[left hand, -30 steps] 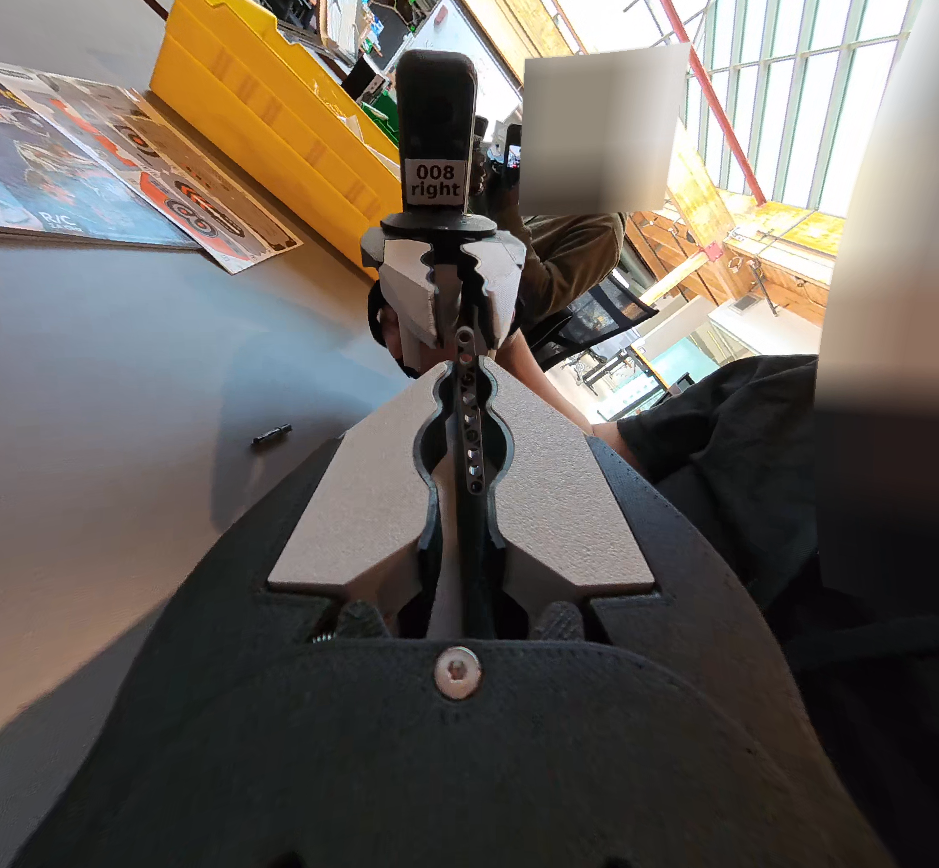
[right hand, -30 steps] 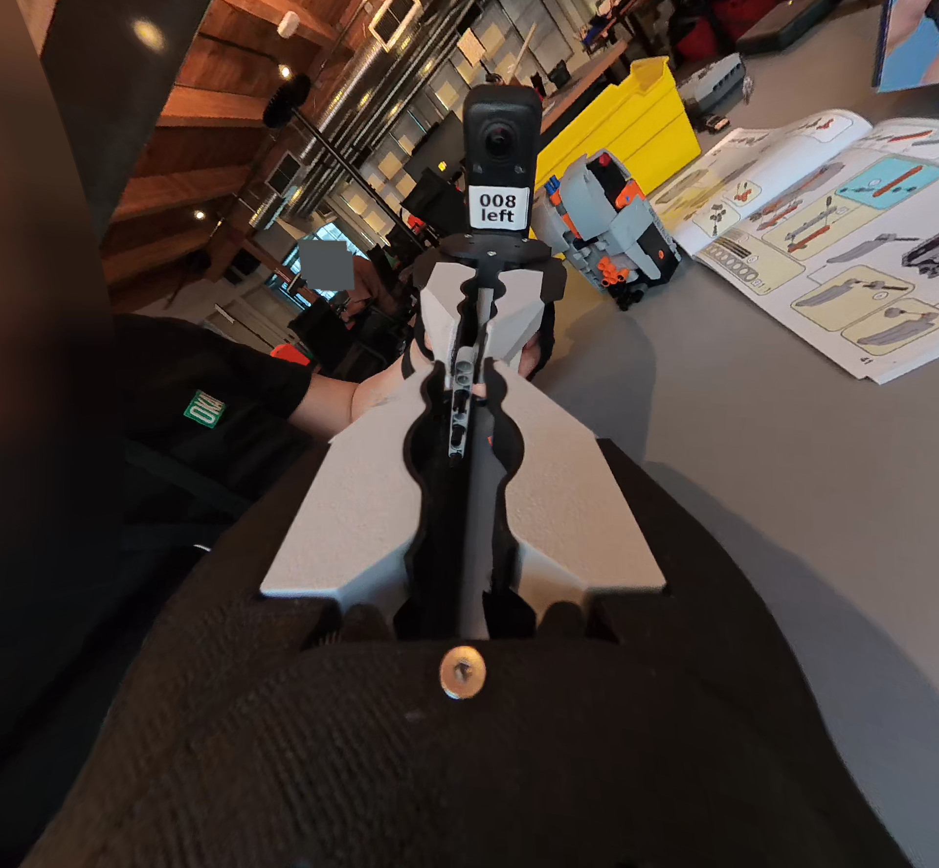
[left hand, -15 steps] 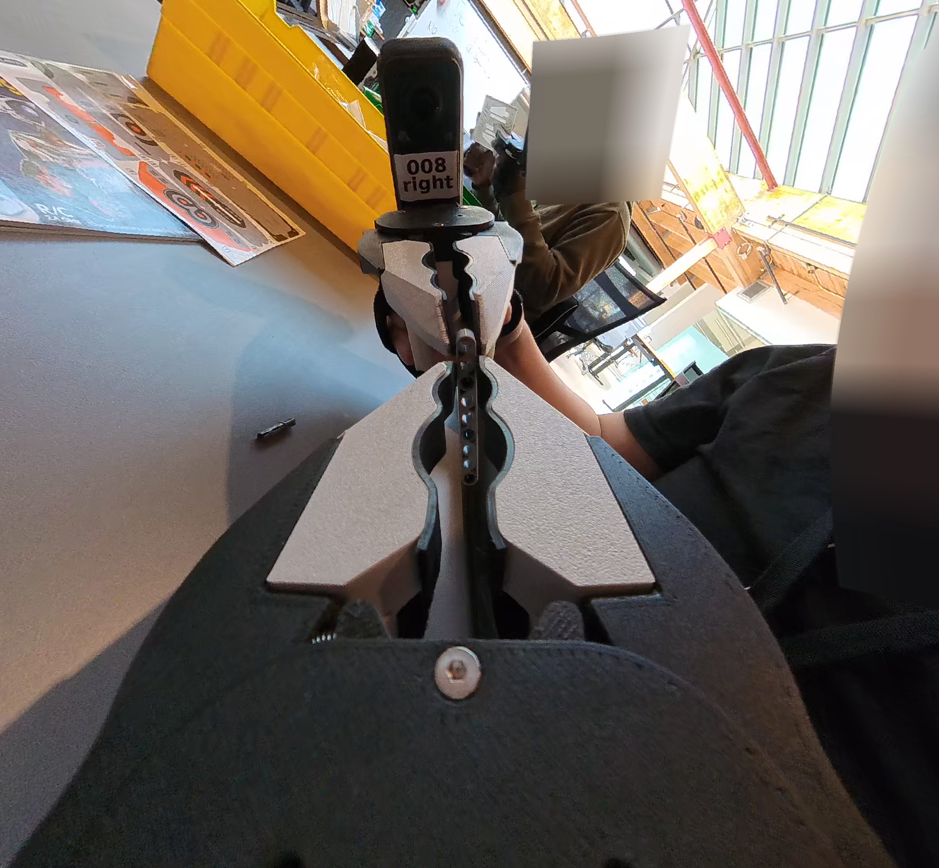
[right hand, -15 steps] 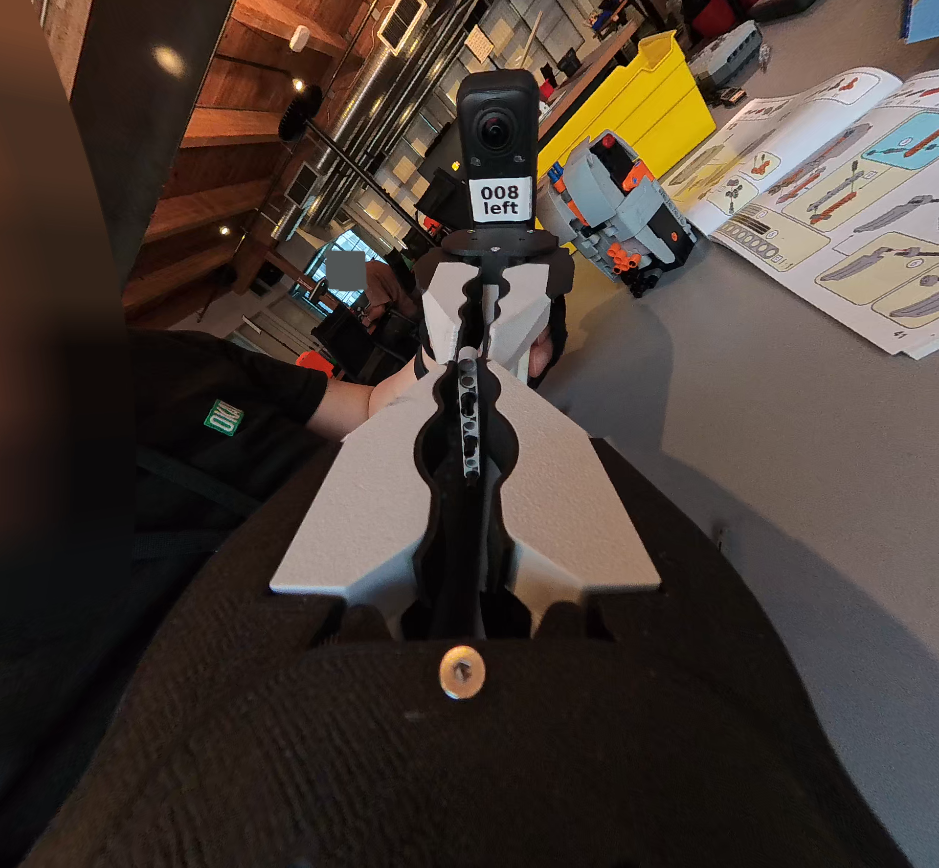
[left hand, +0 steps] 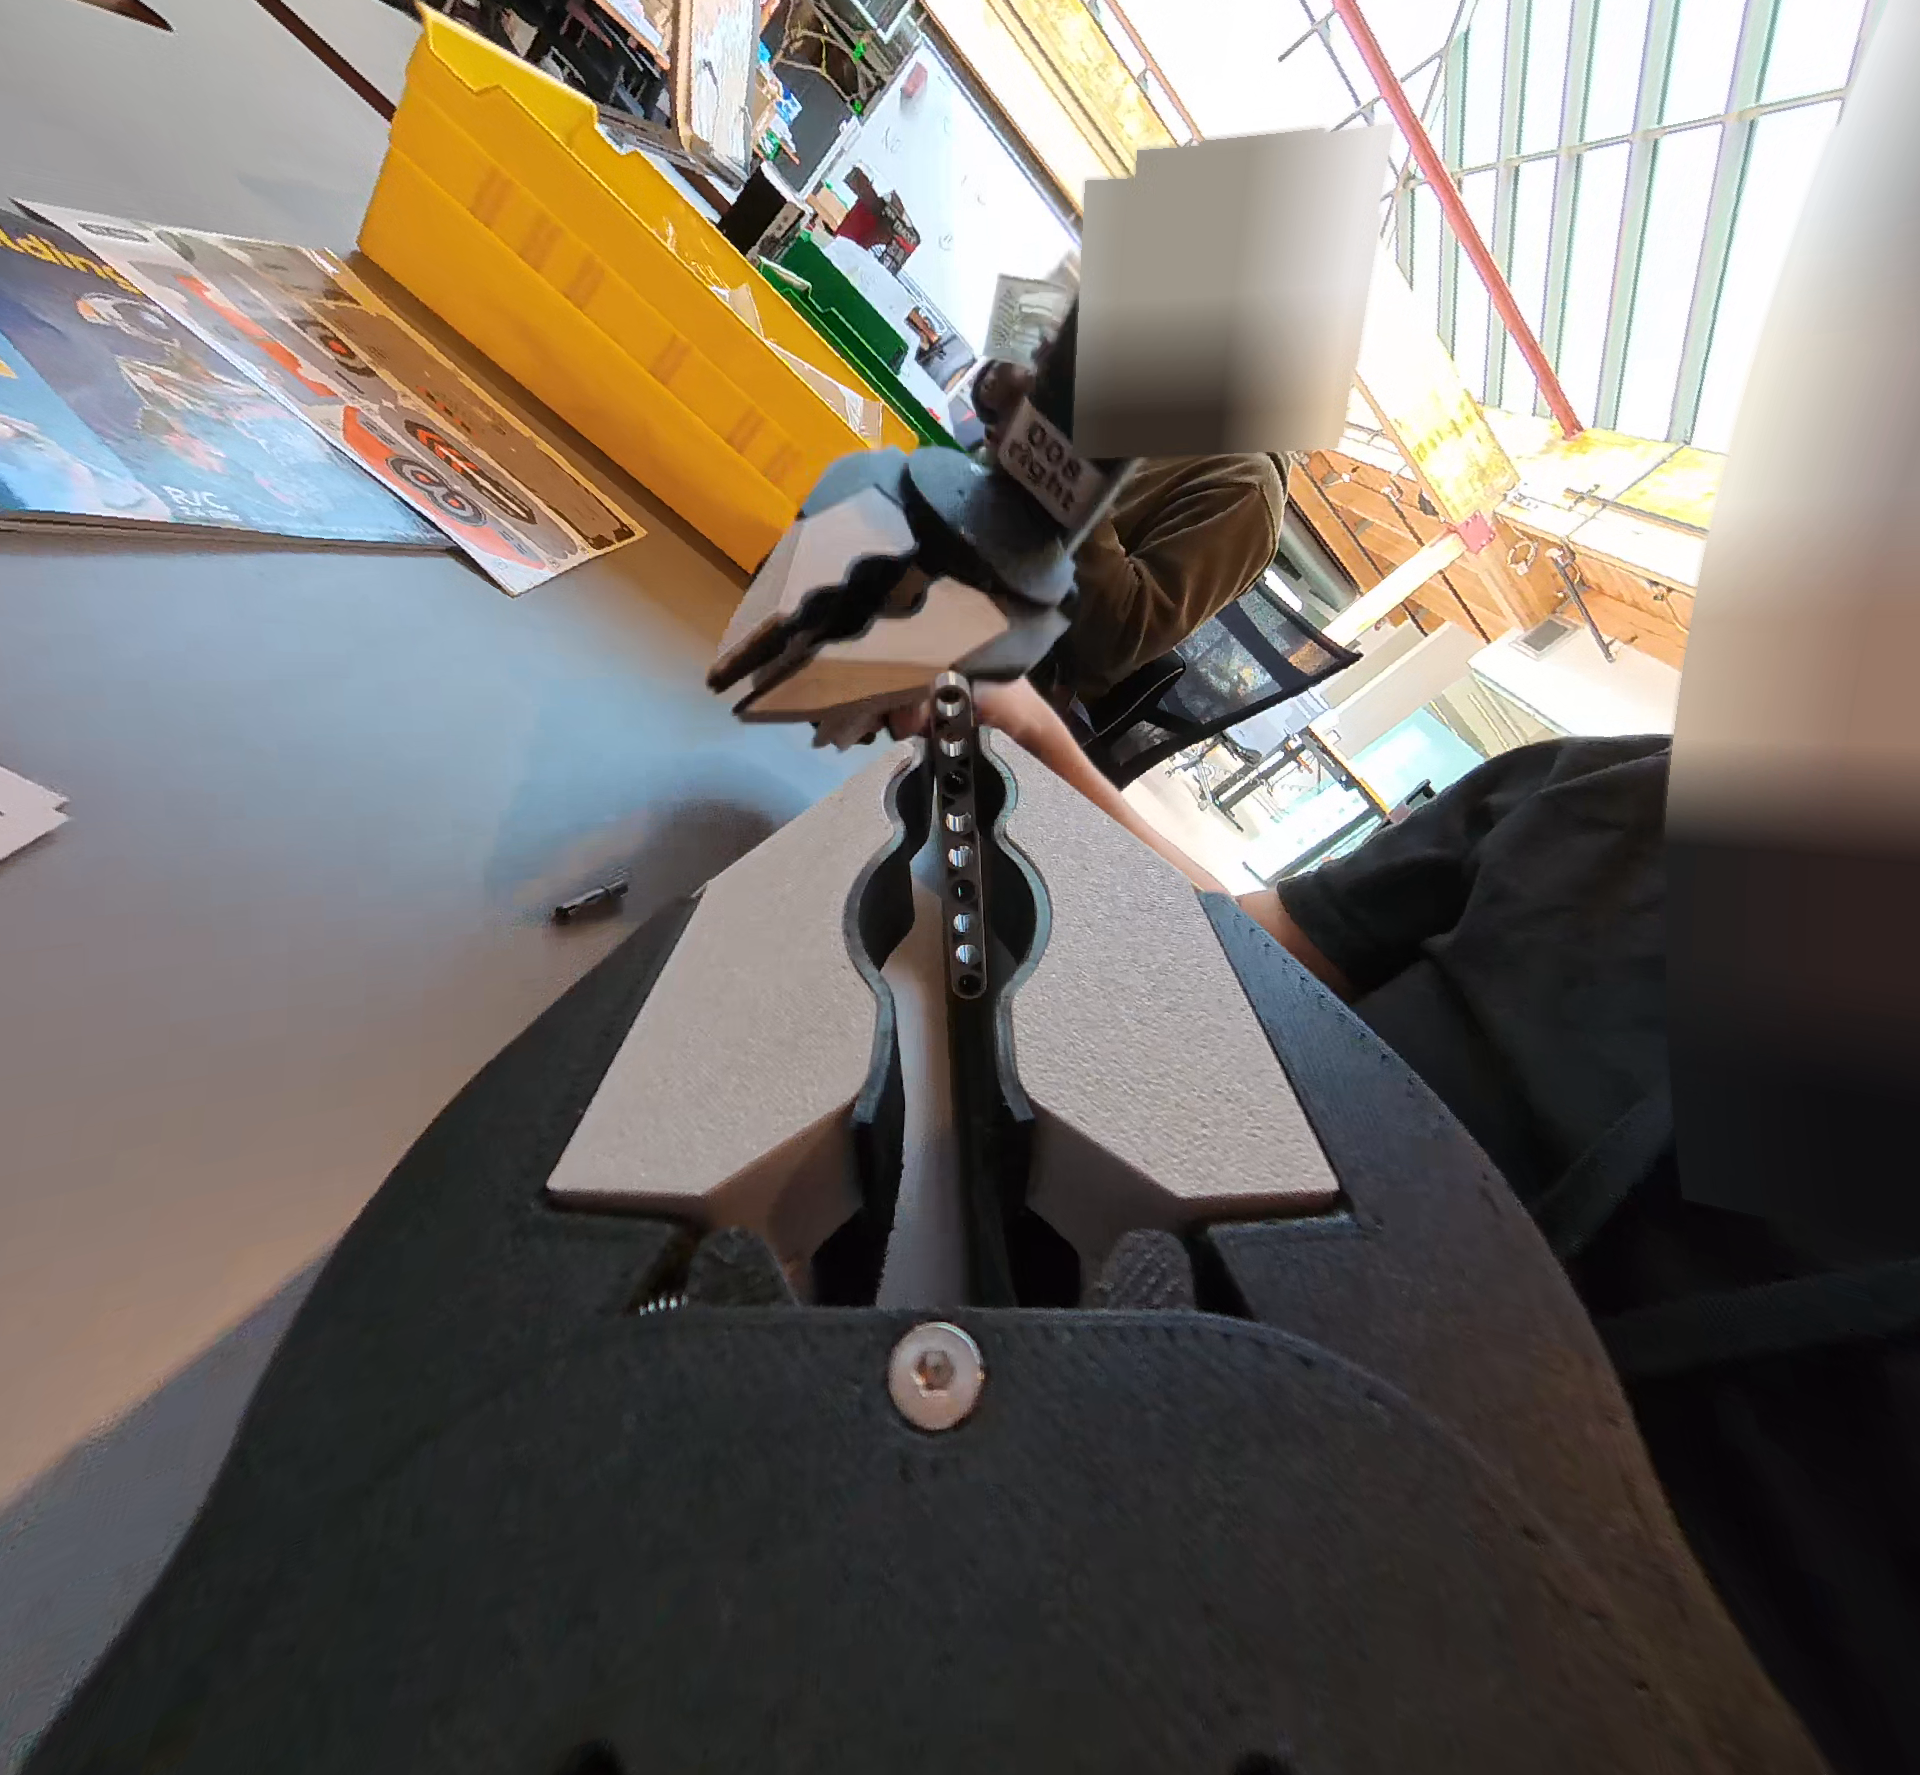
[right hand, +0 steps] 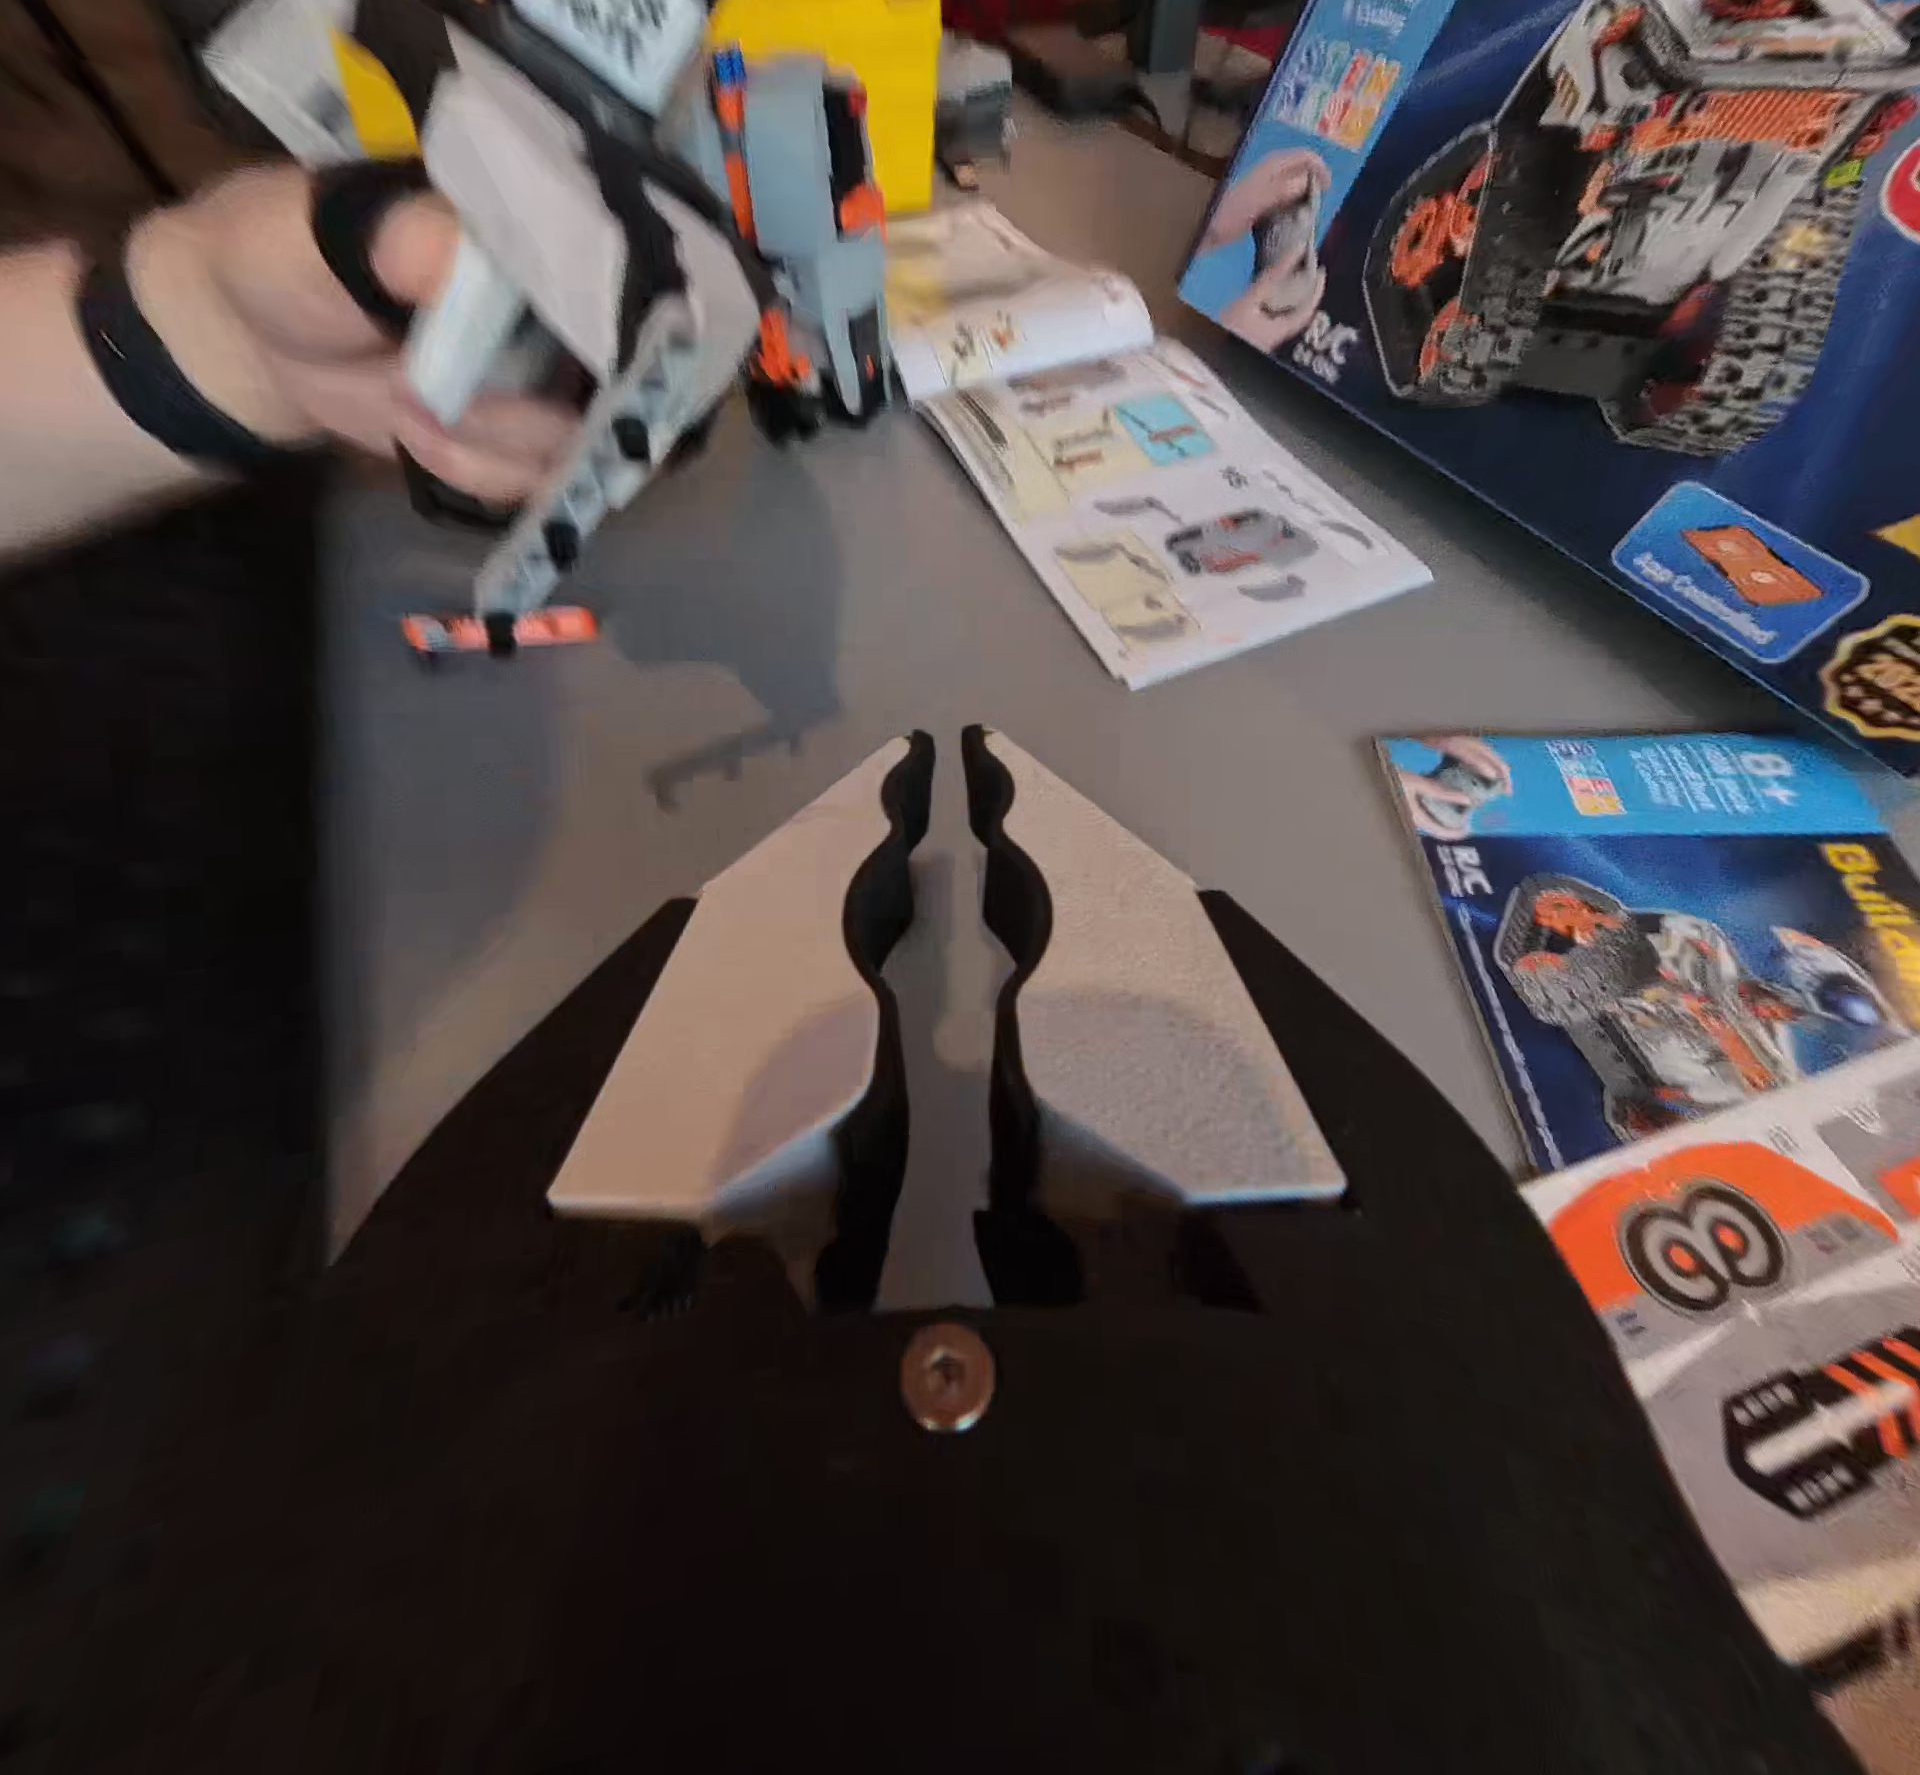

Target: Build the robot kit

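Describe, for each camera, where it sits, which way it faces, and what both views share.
Left wrist view: on the left hand-held gripper, facing along its fingers past the clamped grey beam toward a window; sleeve visible.
Right wrist view: on the right hand-held gripper, facing down at the table; hand visible.
Shared: yellow bin, beam.

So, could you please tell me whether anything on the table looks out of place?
One small black pin lies loose on the grey table, apart from the yellow bin; otherwise nothing stands out.
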Demonstrator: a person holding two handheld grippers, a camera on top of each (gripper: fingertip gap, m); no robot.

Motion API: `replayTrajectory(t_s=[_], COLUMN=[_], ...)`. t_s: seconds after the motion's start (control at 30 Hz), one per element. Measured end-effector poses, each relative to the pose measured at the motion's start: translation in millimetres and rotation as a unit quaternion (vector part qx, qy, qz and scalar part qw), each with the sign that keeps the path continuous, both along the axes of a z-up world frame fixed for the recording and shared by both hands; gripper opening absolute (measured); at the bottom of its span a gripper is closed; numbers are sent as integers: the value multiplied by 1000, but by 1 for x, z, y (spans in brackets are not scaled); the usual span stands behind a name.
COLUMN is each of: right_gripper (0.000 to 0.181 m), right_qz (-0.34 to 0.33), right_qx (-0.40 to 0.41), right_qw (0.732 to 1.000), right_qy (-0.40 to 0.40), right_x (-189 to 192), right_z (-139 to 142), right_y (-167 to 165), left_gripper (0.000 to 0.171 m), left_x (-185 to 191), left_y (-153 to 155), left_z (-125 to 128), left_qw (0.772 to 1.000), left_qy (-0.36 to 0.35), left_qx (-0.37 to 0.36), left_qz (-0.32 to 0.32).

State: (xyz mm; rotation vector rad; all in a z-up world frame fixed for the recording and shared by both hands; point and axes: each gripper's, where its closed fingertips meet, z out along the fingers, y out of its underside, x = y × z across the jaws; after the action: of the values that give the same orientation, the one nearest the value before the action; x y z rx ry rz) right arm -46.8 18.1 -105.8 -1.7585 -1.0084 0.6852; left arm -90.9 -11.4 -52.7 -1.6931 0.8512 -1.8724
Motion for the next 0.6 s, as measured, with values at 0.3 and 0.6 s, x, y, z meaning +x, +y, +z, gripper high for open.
replayTrajectory(t_s=[0.3,0.6], right_gripper=[14,12], right_qz=[27,15], right_qx=[-37,-51], right_qw=[988,991], right_qy=[-146,-126], right_x=[-11,-10], right_z=[-67,-64], right_y=[-12,-6], left_gripper=[4,4], left_x=[-1,-3], left_y=[-3,-2], left_z=[5,7], left_qw=[1000,1000], left_qy=[-4,-9], left_qx=[-1,-5], left_qz=[-6,-6])
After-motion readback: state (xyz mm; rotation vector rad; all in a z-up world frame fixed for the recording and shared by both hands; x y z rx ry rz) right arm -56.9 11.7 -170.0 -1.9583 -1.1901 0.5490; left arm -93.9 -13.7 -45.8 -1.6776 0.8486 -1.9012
